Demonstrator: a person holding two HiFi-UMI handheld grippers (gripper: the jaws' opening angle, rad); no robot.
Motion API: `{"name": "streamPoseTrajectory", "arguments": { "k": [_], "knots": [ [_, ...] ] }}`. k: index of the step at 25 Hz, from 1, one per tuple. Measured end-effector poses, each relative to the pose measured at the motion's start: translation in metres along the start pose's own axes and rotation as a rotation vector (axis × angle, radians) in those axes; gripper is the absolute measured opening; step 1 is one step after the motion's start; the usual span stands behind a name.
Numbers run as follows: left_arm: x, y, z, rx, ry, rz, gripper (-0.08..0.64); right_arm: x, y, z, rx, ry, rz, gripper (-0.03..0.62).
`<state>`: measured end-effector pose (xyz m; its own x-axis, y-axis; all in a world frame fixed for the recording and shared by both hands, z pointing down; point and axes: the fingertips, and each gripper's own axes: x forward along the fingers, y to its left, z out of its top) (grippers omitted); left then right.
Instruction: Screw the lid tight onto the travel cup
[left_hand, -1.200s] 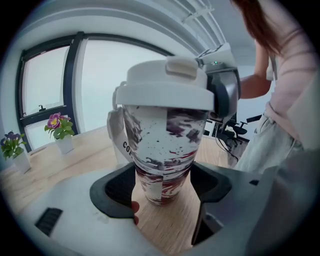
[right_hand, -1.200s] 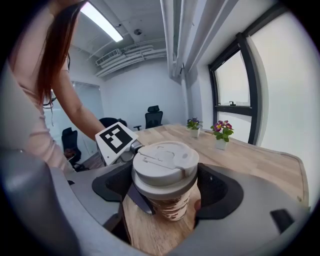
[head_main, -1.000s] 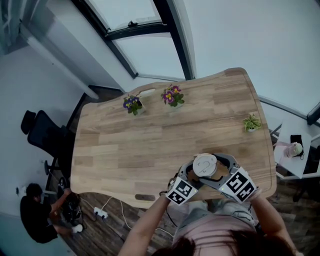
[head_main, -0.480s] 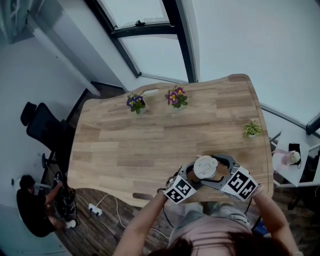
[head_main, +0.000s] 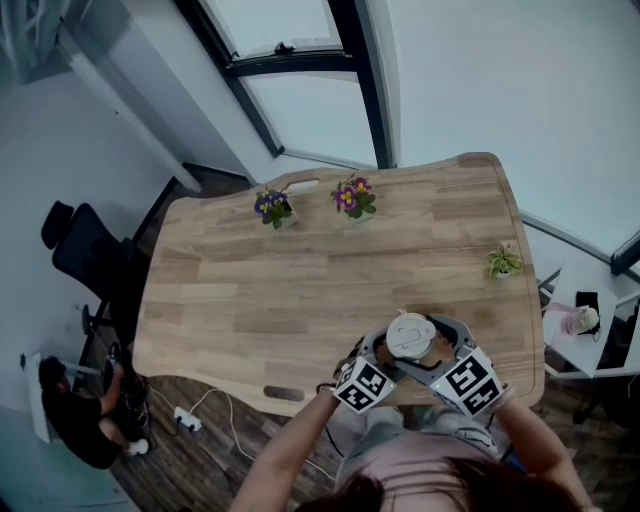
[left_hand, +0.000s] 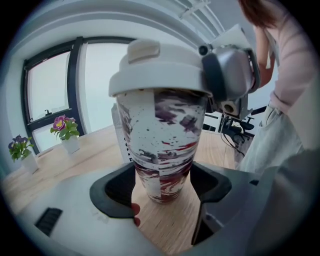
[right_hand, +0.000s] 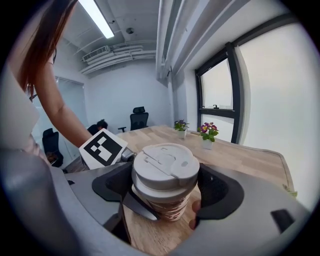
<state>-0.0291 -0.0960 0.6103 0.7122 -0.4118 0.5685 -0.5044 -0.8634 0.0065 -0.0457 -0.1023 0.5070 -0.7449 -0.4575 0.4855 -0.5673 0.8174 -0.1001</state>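
The travel cup (head_main: 408, 335), clear with dark red and purple splatter (left_hand: 161, 135), stands upright near the front edge of the wooden table (head_main: 300, 280). Its white lid (left_hand: 159, 70) (right_hand: 166, 167) sits on top. My left gripper (head_main: 390, 353) (left_hand: 162, 182) is shut on the cup's lower body, with a dark pad on each side. My right gripper (head_main: 428, 342) (right_hand: 167, 187) comes in from the right and is shut on the lid, its pads pressed against the rim. In the left gripper view the right gripper's body (left_hand: 229, 75) shows beside the lid.
Two potted flowers (head_main: 272, 207) (head_main: 352, 195) stand at the table's far edge, and a small green plant (head_main: 503, 262) at its right edge. A side table (head_main: 585, 335) stands to the right. On the floor at the left are an office chair (head_main: 75, 262), a crouching person (head_main: 85, 420) and a power strip (head_main: 185, 413).
My right gripper's marker cube has swung a little leftward and toward me around the lid. The cup and left gripper have stayed put. The person on the floor has shifted.
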Motion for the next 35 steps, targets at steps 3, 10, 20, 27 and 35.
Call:
{"name": "streamPoseTrajectory", "arguments": {
  "k": [3,10,20,27,35],
  "knots": [
    [0.0005,-0.0017,-0.0024,0.008,0.017,-0.044,0.339,-0.0015,0.0001,-0.0024,0.018,0.003,0.059,0.385],
    [0.0016,-0.0027,-0.0054,0.054,0.044,-0.097,0.331,0.0014,0.0036,-0.0061,-0.130,0.048,0.161,0.385],
    [0.0050,0.0020,-0.0055,-0.036,0.012,0.039,0.325,0.0021,-0.0033,-0.0052,0.001,-0.042,-0.016,0.385],
    [0.0052,-0.0037,-0.0075,0.039,0.058,-0.054,0.325,0.0000,-0.0020,-0.0063,-0.023,0.021,0.129,0.391],
    [0.0064,-0.0030,-0.0063,-0.015,0.047,0.018,0.325,0.0018,-0.0023,-0.0027,0.028,-0.040,-0.006,0.391]
  ]
}}
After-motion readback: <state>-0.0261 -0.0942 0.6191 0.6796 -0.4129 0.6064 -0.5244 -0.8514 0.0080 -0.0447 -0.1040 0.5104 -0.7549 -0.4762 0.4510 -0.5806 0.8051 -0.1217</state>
